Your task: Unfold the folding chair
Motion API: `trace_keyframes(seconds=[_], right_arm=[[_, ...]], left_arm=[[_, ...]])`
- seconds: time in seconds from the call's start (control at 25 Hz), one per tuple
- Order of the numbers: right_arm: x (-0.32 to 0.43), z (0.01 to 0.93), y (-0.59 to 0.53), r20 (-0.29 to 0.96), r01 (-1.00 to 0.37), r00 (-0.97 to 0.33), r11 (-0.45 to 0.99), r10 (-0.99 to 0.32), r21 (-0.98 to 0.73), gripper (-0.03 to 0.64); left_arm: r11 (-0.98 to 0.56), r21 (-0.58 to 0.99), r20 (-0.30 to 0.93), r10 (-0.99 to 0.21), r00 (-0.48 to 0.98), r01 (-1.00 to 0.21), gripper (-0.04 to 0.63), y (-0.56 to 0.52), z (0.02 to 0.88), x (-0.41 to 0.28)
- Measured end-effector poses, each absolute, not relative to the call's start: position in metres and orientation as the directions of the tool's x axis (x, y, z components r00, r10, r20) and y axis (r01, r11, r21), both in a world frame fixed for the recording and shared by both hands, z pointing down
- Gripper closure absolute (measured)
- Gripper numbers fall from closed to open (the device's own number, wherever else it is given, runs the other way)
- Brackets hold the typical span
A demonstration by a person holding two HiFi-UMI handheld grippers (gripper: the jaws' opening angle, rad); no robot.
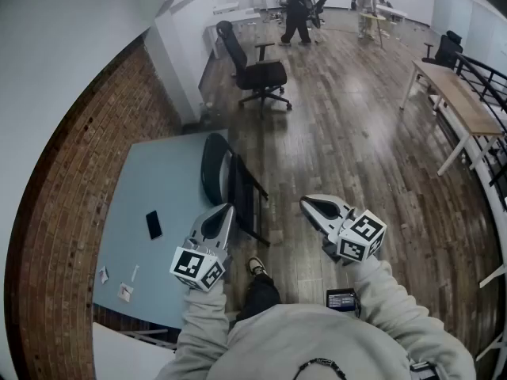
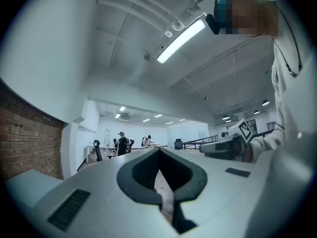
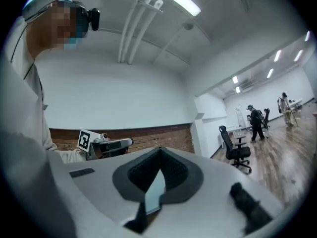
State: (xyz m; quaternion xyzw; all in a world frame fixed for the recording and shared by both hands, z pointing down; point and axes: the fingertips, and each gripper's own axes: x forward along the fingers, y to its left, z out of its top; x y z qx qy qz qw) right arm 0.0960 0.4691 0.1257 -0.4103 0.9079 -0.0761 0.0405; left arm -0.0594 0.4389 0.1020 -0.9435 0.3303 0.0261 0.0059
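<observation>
The folding chair is black and folded flat, and it stands on the wooden floor leaning against the right edge of the light blue table. My left gripper is shut with nothing in it, its tips close to the chair's near side, and whether they touch it I cannot tell. My right gripper is also shut and holds nothing, a little to the right of the chair. In the left gripper view, the left gripper points level across the room, with the right gripper beside it. The right gripper faces the brick wall and the left gripper.
A black phone and small scraps lie on the table. A black office chair stands further off. A wooden desk and a railing line the right side. A brick wall runs along the left. People stand far back.
</observation>
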Motion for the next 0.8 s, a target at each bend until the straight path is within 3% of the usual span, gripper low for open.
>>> trace_keyframes(seconds=[0.32,0.52,0.8], right_arm=[[0.079,0.145,0.303,0.031,-0.786,-0.609,0.597,-0.793,-0.161,0.609],[0.082,0.119,0.182,-0.038,-0.801,-0.561,0.554,-0.827,-0.225,0.609],[0.121,0.105,0.09,-0.037,-0.861,-0.466,0.463,-0.884,-0.209,0.609]], left_arm=[[-0.806,0.017,-0.107,-0.59,0.8,-0.592,0.591,0.264,0.104,-0.08],[-0.886,-0.054,-0.033,-0.46,0.887,-0.461,0.591,0.165,0.115,-0.073],[-0.875,0.031,-0.07,-0.484,0.872,-0.483,0.591,0.044,0.116,-0.083]])
